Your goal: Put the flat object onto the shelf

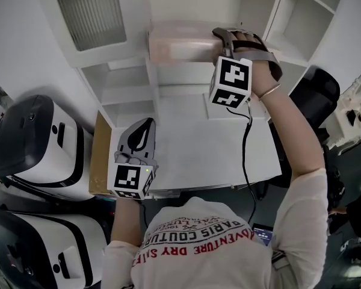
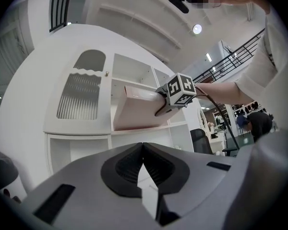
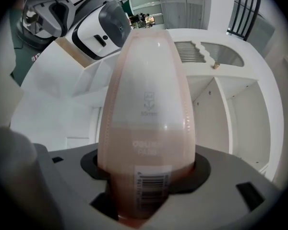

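The flat object (image 1: 180, 44) is a pale pink, translucent case with a barcode label. My right gripper (image 1: 224, 39) is shut on its near end and holds it raised, side on, against the front of the white shelf unit (image 1: 132, 80). In the right gripper view the case (image 3: 146, 104) fills the space between the jaws (image 3: 146, 178) and points toward the shelf compartments (image 3: 230, 109). My left gripper (image 1: 141, 134) hangs low over the table's left side, shut, with nothing in it. The left gripper view looks up past its tips (image 2: 143, 145) at the case (image 2: 137, 114).
A white table (image 1: 198, 149) lies below the shelf unit. A brown board (image 1: 99, 155) runs along its left edge. Two white-and-black machines (image 1: 36, 143) stand on the left. A black chair (image 1: 316, 95) is on the right.
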`<state>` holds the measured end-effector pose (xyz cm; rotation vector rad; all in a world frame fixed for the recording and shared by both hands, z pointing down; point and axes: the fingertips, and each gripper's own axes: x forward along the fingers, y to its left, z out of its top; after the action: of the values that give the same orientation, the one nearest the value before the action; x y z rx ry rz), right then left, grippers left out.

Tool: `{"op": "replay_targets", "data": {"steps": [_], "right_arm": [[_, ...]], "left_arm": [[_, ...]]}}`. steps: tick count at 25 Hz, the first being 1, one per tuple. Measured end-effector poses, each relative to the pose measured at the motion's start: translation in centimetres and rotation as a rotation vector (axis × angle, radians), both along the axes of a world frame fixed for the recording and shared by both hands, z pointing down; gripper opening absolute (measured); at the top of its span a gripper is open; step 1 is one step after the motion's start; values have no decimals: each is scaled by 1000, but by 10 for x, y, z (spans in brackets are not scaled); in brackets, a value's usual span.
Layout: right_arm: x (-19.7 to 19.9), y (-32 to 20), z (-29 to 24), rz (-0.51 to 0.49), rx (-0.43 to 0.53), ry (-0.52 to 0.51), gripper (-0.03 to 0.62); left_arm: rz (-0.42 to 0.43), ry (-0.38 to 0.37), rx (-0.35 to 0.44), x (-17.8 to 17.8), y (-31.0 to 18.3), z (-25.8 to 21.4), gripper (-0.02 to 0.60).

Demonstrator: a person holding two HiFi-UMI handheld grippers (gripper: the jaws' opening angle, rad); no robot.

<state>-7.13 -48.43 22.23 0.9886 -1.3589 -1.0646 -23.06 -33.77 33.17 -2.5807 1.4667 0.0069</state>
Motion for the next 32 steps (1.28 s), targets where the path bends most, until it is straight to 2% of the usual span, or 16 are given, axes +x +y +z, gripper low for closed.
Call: {"op": "replay_targets", "data": {"steps": [9, 22, 24, 28, 32], "right_arm": [[-1, -36, 13, 35, -97, -16, 341], [-11, -95, 40, 37, -94, -32, 368], [-13, -99, 46, 28, -134, -49, 379], [-23, -101, 68, -19, -282, -127, 417], [-23, -113, 66, -31, -272, -133, 417]], "left_arm": [[-47, 4, -26, -5, -20, 11, 14], [-84, 0, -35, -9, -41, 17, 14], [-88, -3, -41, -8, -44, 18, 14], [-92, -9, -55, -6, -50, 23, 14], [-98, -17, -60, -8, -54, 25, 14]]}}
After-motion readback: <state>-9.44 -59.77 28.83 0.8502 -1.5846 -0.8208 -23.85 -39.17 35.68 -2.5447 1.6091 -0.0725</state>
